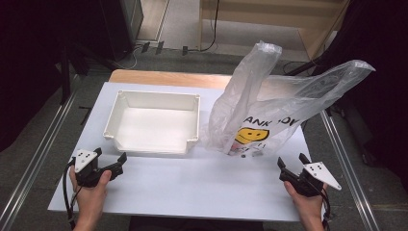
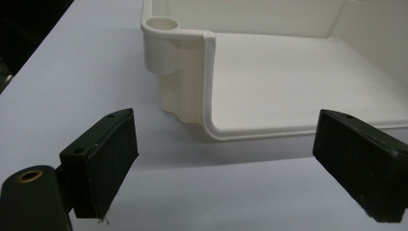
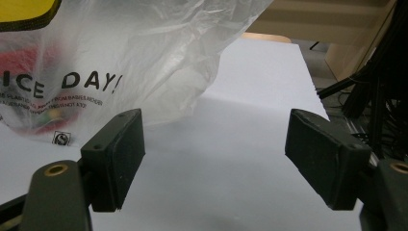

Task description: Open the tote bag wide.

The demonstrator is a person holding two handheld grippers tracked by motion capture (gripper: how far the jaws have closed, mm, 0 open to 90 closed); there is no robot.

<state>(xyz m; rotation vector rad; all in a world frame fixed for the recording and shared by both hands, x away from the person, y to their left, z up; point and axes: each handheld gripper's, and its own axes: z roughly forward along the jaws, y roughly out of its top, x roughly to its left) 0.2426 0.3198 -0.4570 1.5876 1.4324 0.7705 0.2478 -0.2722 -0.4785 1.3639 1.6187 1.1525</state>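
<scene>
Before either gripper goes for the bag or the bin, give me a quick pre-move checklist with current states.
1. Left gripper jaws open, nothing between them: ok.
2. Right gripper jaws open, nothing between them: ok.
3. White bin empty and sitting flat on the table: ok.
4. Plastic bag standing upright right of the bin, handles up: ok.
5. Bag mouth open enough to reach into: cannot tell.
6. What the bag holds: cannot tell; red and yellow shapes show through the plastic in the right gripper view.

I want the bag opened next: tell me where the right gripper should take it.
Take the plastic bag by its right handle loop, coming from the right side. That loop stands up and free in the air, thin enough for the right gripper's open jaws.
</scene>
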